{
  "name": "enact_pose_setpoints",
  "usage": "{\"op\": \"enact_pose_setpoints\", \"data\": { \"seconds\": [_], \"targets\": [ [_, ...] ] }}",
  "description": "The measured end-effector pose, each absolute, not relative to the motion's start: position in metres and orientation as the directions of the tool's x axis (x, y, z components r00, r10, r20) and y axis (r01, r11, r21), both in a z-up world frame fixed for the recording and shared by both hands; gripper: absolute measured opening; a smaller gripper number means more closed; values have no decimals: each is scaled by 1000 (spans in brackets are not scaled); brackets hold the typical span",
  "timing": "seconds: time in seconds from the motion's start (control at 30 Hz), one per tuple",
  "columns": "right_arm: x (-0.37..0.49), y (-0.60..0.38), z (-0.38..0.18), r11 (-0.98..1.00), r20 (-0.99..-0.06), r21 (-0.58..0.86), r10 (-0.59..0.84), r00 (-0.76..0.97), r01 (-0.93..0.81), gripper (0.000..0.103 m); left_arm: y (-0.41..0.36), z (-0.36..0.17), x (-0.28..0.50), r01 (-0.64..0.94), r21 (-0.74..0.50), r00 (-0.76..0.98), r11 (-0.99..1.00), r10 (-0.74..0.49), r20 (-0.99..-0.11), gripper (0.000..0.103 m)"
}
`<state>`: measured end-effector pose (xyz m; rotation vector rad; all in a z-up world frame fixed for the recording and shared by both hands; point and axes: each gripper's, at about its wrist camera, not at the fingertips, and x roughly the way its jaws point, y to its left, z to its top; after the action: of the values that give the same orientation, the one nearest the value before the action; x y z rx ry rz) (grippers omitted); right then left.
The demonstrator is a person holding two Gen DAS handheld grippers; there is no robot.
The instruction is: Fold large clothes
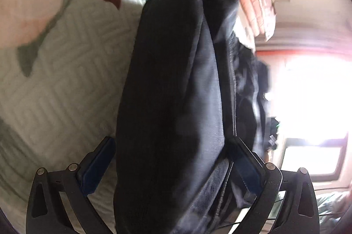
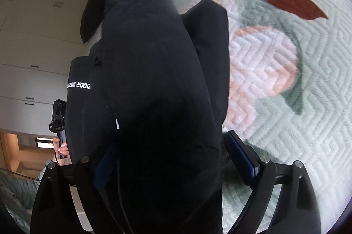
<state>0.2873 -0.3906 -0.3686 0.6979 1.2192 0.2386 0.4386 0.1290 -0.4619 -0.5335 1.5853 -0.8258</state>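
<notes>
The black garment (image 1: 176, 91) hangs soft and bulky above the quilted bed (image 1: 55, 102). Both the left hand-held gripper (image 1: 173, 159) and the right hand-held gripper (image 2: 167, 159) stand wide around its thick folds. Better to grip a hem.

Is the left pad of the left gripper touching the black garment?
Apart. In the left wrist view, pale bedcover shows between the left pad and the black garment.

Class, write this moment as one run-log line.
left gripper open | right gripper open | black garment between jaws of both | over green quilted bedspread
</notes>
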Motion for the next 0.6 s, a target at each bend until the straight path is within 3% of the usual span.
{"op": "enact_pose_setpoints", "data": {
  "seconds": [0.1, 0.13, 0.17, 0.23, 0.4, 0.5, 0.6],
  "targets": [
    [297, -392, -372, 733, -741, 651, 558, 373, 196, 94, 124, -466, 442, 70, -794, -167, 603, -778, -606, 101],
    [301, -391, -373, 721, -728, 666, 571, 379, 193, 94, 123, -468, 442, 50, -807, -163, 589, -792, -589, 96],
    [305, -389, -375, 707, -715, 681, 585, 383, 190, 94, 122, -471, 442, 23, -828, -158, 560, -816, -556, 80],
    [303, -383, -374, 711, -712, 681, 585, 388, 177, 88, 127, -471, 444, 22, -818, -137, 575, -809, -572, 72],
    [290, -384, -369, 710, -701, 682, 567, 432, 175, 50, 136, -466, 432, 37, -826, -78, 563, -822, -564, 50],
    [287, -375, -354, 732, -705, 664, 548, 450, 150, 43, 135, -450, 421, 63, -834, -48, 549, -833, -552, 45],
    [282, -366, -338, 704, -650, 704, 588, 482, 91, 40, 149, -422, 411, 83, -872, -9, 482, -875, -484, 44]
  ]
}}
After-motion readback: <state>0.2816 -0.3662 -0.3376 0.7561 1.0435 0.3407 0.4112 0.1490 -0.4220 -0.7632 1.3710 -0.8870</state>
